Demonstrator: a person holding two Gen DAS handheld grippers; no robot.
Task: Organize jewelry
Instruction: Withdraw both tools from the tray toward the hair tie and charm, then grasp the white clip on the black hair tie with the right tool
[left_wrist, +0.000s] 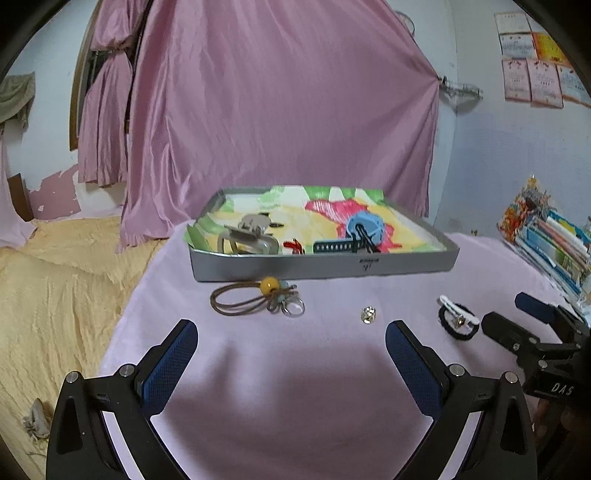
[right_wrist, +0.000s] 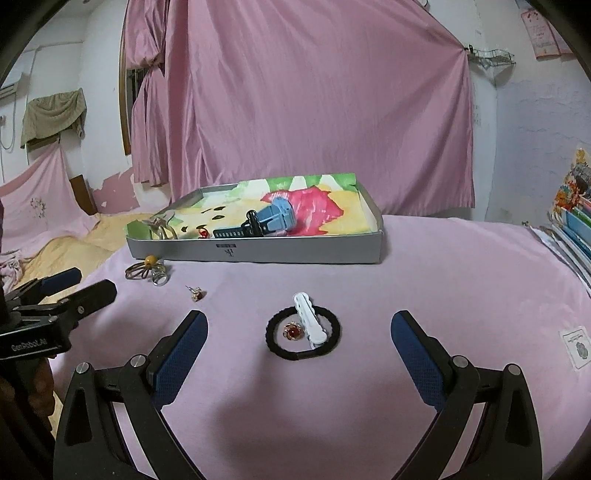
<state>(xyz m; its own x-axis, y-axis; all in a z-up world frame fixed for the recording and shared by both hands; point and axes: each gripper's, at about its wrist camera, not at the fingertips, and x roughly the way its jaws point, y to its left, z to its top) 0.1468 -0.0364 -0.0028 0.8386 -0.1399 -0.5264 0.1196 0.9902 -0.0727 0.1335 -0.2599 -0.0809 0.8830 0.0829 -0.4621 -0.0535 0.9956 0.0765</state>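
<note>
Left claw: my left gripper (left_wrist: 291, 343) hung wide open and empty above the pale pink cloth-covered table (left_wrist: 332, 369).
Right claw: my right gripper (right_wrist: 299, 338) was likewise spread wide, gripping nothing.
Jewelry ahead of right claw: I saw a black elastic hair tie (right_wrist: 303, 334) lying flat just beyond the fingertips, a white scalloped hair clip (right_wrist: 309, 319) laid across it and a small red-stoned gold earring (right_wrist: 293, 330) inside its ring.
Jewelry ahead of left claw: a brown cord hair band with a yellow bead (left_wrist: 251, 295) touched a clear ring (left_wrist: 293, 308); a small gold stud (left_wrist: 368, 314) sat apart, ahead and right.
Tray: the shallow grey box with a colourful paper lining (left_wrist: 325, 264) stood beyond both claws, holding a blue watch (right_wrist: 275, 219).
View difference: only the right wrist view showed the stud's red stone.
Room: I had bare cloth between both claws; the bed-side table edge ran left of the left claw.
</note>
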